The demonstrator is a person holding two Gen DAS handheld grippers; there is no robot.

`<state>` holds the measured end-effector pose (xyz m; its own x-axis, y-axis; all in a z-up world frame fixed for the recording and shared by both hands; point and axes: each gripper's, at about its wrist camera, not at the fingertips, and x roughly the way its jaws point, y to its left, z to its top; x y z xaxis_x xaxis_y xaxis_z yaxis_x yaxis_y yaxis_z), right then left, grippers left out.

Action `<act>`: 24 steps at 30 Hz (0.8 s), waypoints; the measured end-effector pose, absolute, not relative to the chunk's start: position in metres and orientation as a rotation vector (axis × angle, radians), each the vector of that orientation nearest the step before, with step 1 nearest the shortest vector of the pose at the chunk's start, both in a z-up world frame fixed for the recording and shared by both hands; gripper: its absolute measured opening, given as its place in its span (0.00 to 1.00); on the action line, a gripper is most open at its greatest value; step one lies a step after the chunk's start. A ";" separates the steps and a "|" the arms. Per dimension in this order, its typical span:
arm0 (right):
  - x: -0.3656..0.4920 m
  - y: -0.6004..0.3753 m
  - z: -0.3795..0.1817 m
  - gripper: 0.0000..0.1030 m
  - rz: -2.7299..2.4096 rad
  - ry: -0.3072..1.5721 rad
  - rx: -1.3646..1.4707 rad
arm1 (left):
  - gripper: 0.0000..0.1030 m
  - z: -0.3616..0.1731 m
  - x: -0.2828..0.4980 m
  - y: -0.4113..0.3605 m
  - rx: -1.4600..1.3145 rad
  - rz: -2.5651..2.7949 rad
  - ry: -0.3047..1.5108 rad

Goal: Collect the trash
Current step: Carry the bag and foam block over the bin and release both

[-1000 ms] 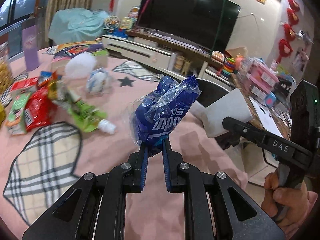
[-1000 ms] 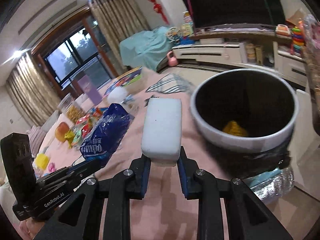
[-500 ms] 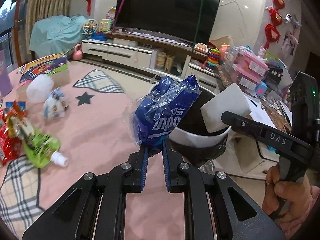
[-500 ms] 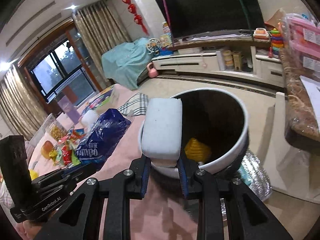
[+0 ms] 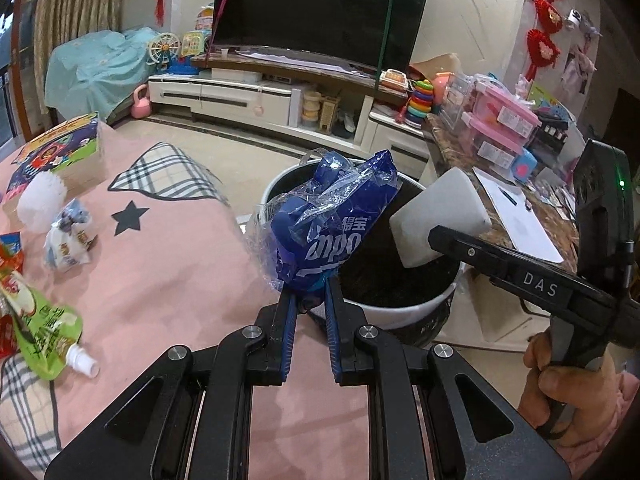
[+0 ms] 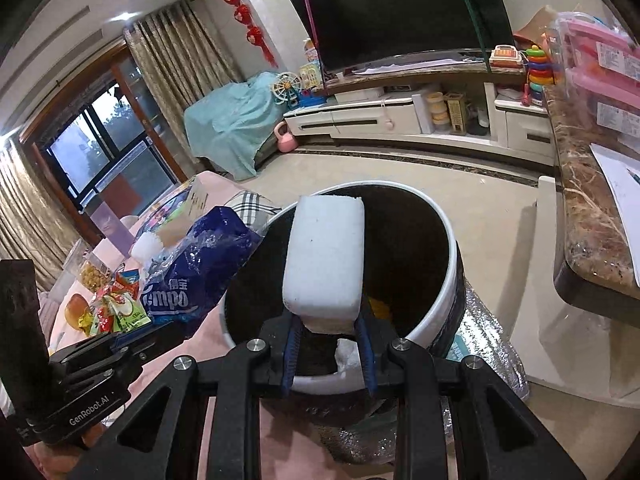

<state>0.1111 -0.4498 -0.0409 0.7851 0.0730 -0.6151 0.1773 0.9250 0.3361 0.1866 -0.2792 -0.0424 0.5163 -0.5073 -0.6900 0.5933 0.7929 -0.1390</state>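
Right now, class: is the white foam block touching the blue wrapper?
Apart. The left wrist view shows dark bin interior between the blue wrapper and the foam block; the right wrist view shows the same gap.

Both cameras ride the grippers and look forward and downward along the fingers, close above the white-rimmed bin (image 5: 404, 312). The left wrist view sits on the bin's table side, facing the television (image 5: 320, 8) beyond the bin. The right wrist view looks almost straight into the bin (image 6: 450, 248), perhaps from slightly nearer. Both share the bin, the television and the pink tablecloth (image 5: 168, 264).
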 end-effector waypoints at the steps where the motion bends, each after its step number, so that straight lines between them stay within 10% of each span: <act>1: 0.112 -0.452 -0.042 0.25 -0.059 0.673 0.397 | 0.12 -0.043 0.188 -0.282 0.123 -0.664 0.789; 24: 0.133 -0.471 -0.050 0.27 -0.078 0.721 0.403 | 0.13 -0.052 0.206 -0.310 0.163 -0.673 0.823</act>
